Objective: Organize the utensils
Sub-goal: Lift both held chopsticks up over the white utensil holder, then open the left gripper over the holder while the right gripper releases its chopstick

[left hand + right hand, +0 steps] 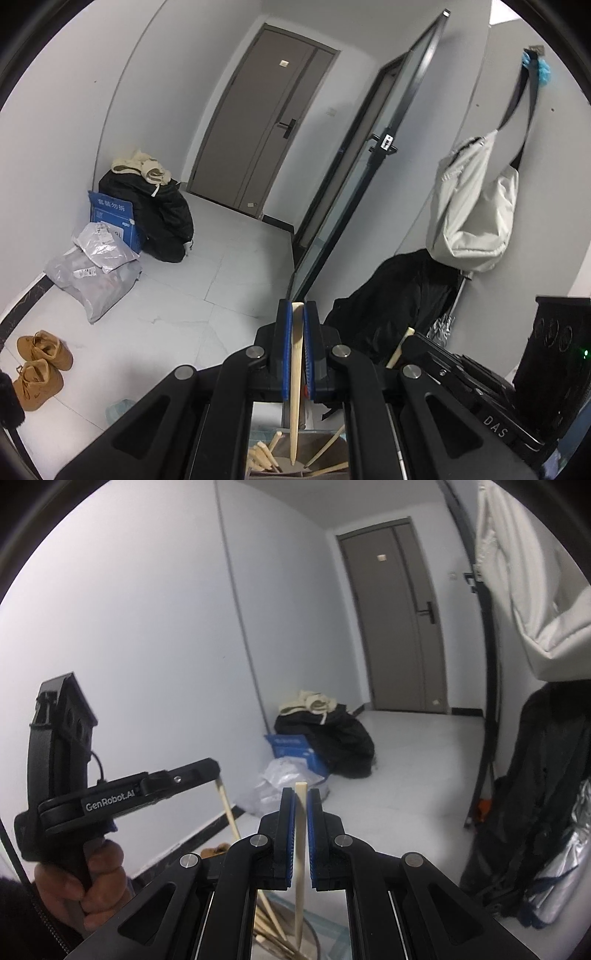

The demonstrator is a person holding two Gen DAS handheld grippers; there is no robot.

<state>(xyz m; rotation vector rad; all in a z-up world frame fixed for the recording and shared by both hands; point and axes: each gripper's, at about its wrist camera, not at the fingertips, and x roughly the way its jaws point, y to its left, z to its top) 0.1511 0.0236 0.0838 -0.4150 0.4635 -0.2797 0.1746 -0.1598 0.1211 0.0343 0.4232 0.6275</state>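
Chopsticks of pale wood are what you handle now: your left tool [297, 314] is closed on one pale wooden chopstick [295, 387], and your right tool [301, 797] is closed on a second pale wooden chopstick [300, 849]. Both sticks stand nearly upright between the blue pads, with their thin ends pointing down.

Below each tool you can see a round container [314, 941] that holds more loose wooden chopsticks [264, 456]; only a small part of it shows between the tool arms, so I cannot tell its full shape or the surface under it.

I judge that you are in the placing step: the two sticks hang above the container and are not yet released. The next move asks you to lower each tip inside the rim before you open the pads.

Your two tools are near each other, so keep them apart. Open floor [177, 295] lies ahead; a hanging dark coat [535, 775] is close at the right.
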